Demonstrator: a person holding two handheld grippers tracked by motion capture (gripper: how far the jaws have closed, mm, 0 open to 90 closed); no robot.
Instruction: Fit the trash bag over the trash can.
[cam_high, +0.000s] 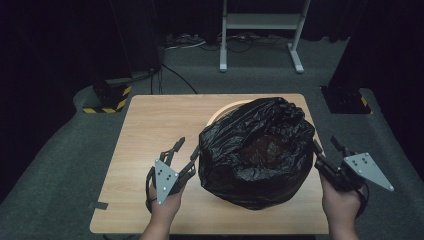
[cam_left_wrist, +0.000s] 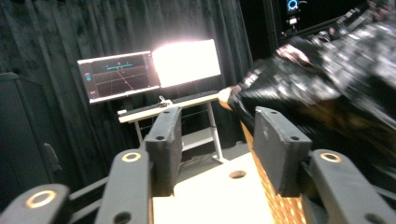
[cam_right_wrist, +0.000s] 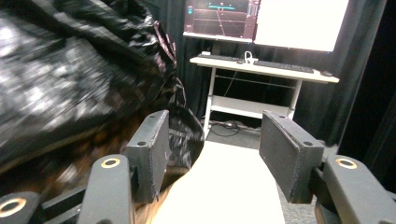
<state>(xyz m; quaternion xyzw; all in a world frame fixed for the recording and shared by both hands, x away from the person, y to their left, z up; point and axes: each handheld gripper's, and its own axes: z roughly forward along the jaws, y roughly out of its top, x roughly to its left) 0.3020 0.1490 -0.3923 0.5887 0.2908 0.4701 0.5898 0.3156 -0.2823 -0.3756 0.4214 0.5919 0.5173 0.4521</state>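
Black plastic is what both grippers are closing in on: a bin bag (cam_high: 257, 150) draped over a round wooden basket (cam_high: 226, 111), sitting on the right half of the desk (cam_high: 150, 130). Nearest the person, the left gripper (cam_high: 186, 150) is hovering just beside the bag's left flank with its jaws wide and empty; the right gripper (cam_high: 325, 150) is doing the same at the right flank, jaws also wide. Both gripper views are blurring, so contact is hard to judge. Probably each side should be pinching a loose fold low on the film, evenly, before pulling. Beyond the desk, a stand (cam_high: 260, 22) is waiting on the carpet.
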